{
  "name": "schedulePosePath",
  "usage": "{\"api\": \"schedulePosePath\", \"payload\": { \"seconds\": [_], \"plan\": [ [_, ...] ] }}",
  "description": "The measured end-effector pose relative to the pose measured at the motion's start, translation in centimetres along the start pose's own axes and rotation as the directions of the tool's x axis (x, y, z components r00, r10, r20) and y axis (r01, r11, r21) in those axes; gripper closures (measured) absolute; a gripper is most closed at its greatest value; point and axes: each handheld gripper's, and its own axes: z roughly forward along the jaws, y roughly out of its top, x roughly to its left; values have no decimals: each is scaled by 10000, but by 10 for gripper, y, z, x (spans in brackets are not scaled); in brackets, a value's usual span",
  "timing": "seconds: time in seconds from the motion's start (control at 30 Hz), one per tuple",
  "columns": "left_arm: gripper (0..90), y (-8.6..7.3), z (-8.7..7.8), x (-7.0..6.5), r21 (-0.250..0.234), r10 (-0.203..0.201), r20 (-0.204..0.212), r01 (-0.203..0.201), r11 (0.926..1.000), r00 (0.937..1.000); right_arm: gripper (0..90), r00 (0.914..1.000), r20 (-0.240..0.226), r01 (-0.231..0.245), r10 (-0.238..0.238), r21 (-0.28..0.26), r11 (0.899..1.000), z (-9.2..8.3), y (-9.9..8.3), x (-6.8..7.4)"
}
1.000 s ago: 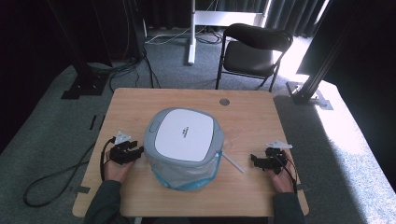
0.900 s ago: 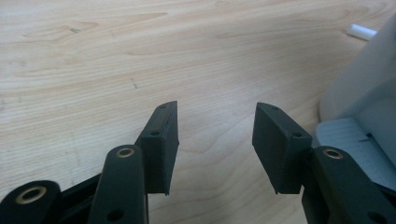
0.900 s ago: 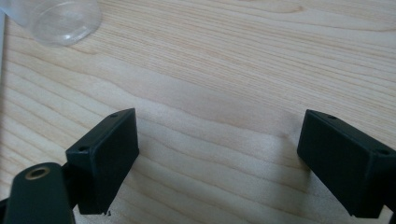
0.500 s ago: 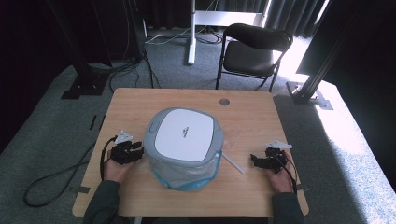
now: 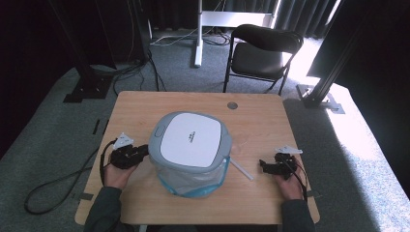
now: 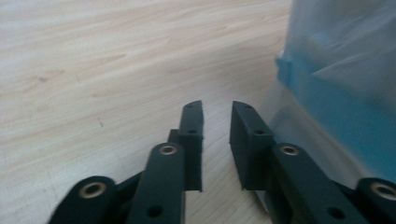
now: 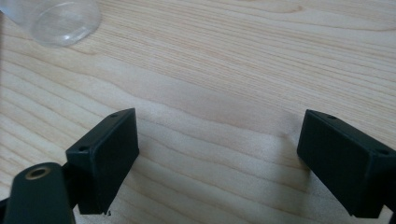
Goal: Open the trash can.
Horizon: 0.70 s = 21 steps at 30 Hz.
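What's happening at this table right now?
A person rests a gripper in each hand on the table, either side of a lidded bin with a clear bag. The left gripper sits beside the bin, jaws slightly apart on nothing. The right gripper is wide open over bare wood. Nothing is held.

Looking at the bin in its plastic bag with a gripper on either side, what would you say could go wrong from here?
1. The left gripper, jaws only slightly apart, sits right beside the thin plastic bag; pinching it could tear the film or drag the bin.
2. A clear cup lies near the bin on the right gripper side; a reach could knock it away.
3. The white stick by the bin's base could be swept off the table.
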Motion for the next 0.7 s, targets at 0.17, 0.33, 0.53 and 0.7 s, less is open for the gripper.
{"api": "schedulePosePath", "payload": {
  "seconds": [0.17, 0.33, 0.53, 0.7],
  "plan": [
    [869, 4, -5, -4, -129, 282, 7, -282, 9995, 9996, 117, 10000, 4, -6, 6, 1, 10000, 0, 0, 0],
    [897, 8, -11, -7, -227, 448, 72, -447, 9987, 9990, 118, 10000, 8, -12, 12, 1, 10000, 0, 0, 0],
    [897, 16, -22, -5, -454, 433, 202, -424, 9981, 9989, 117, 10000, 15, -16, 16, 5, 10000, 0, 0, 0],
    [896, 28, -30, -3, -669, 546, 237, -529, 9964, 9982, 118, 10000, 28, -28, 28, 3, 10000, 0, 0, 0]
  ]
}}
